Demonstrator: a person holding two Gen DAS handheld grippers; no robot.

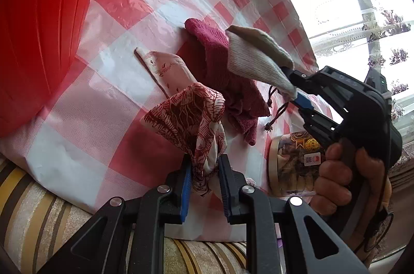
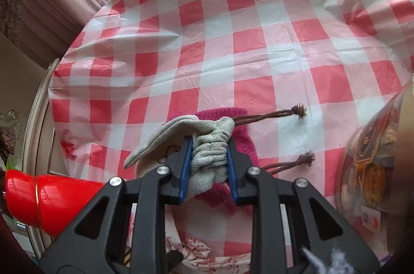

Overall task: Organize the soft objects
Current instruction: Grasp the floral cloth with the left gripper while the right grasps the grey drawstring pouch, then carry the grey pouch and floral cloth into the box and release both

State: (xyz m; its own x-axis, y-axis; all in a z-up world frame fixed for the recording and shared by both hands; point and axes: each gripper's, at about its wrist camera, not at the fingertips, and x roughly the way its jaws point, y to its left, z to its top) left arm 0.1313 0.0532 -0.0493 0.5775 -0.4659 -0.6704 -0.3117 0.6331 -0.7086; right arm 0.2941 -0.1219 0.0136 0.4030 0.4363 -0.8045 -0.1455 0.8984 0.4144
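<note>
- The left gripper (image 1: pixel 204 186) has its fingers (image 1: pixel 185 190) pinched narrow on a bunched end of the red-print cloth (image 1: pixel 189 116). From there the cloth runs up and away from the gripper, and its paler far end (image 1: pixel 165 69) lies flat on the checked cover (image 1: pixel 129 118), pointing off toward the red object (image 1: pixel 38 41).
- The right gripper (image 2: pixel 209 170) is clamped tight on the grey herringbone pouch (image 2: pixel 207 157). No earlier shot to compare, but the pads are squeezing the gathered fabric, so it's a real grip, not just hovering.
- In the left wrist view the pouch (image 1: pixel 258 61) sticks out from the fingers with its long axis slanting up and to the left, its free end lifted off the cover.
- Its brown drawstrings (image 2: pixel 271 116) trail out to the right of the pouch, frayed tips resting on the cover.
- The maroon knit cloth (image 1: pixel 227 82) lies crumpled on the cover right under the pouch, just beside the red-print cloth. Can't tell if those two touch.
- A round snack tin (image 1: pixel 295 162) sits just past the maroon cloth, next to the hand (image 1: pixel 344 170) holding the right gripper.
- The striped sofa (image 1: pixel 31 209) shows below the cover's edge.
</note>
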